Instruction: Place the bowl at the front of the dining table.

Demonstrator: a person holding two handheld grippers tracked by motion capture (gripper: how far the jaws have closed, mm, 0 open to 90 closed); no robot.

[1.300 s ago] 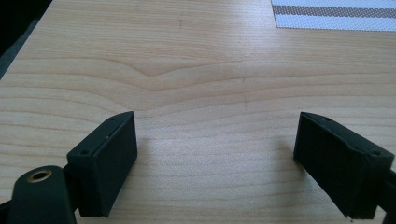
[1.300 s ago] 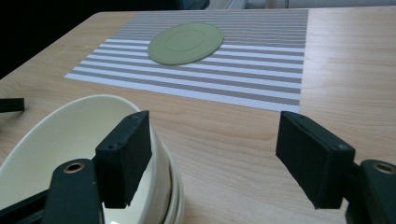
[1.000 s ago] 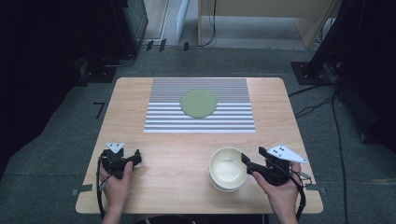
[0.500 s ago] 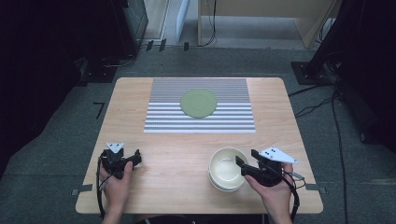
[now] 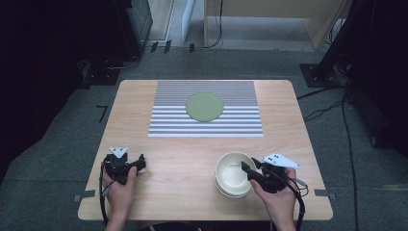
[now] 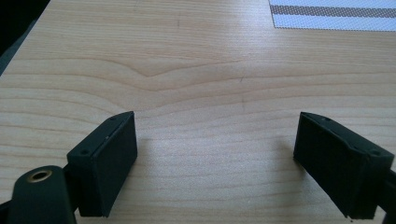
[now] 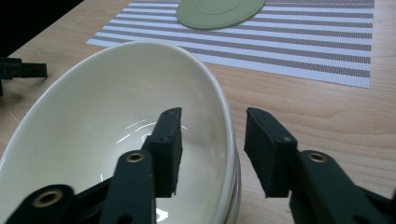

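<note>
Two cream bowls [image 5: 234, 174], nested one inside the other, sit on the desk [image 5: 192, 159] near its front edge, right of centre. In the right gripper view the rim of the stack [image 7: 219, 121] runs between the two black jaws: one jaw stands inside the upper bowl, the other outside the wall.

The right gripper [image 5: 248, 169] straddles the rim on the stack's right side. Its jaws have just been closing and now stand at a narrow gap with the rim between them. A visible gap remains on each side of the wall, so the pads do not yet press on it. The person's right hand [image 5: 276, 192] holds the gripper body from the front edge of the desk.

The left gripper [image 5: 137, 162] rests well apart from the bowls, near the front left of the desk, held by the left hand [image 5: 118, 185]. In the left gripper view its jaws stand wide apart over bare wood, with nothing between them.

Farther back, a striped placemat [image 5: 207, 122] lies flat across the middle of the desk. A green round plate [image 5: 205, 106] lies on the mat, toward its far half, well apart from the bowls.
</note>
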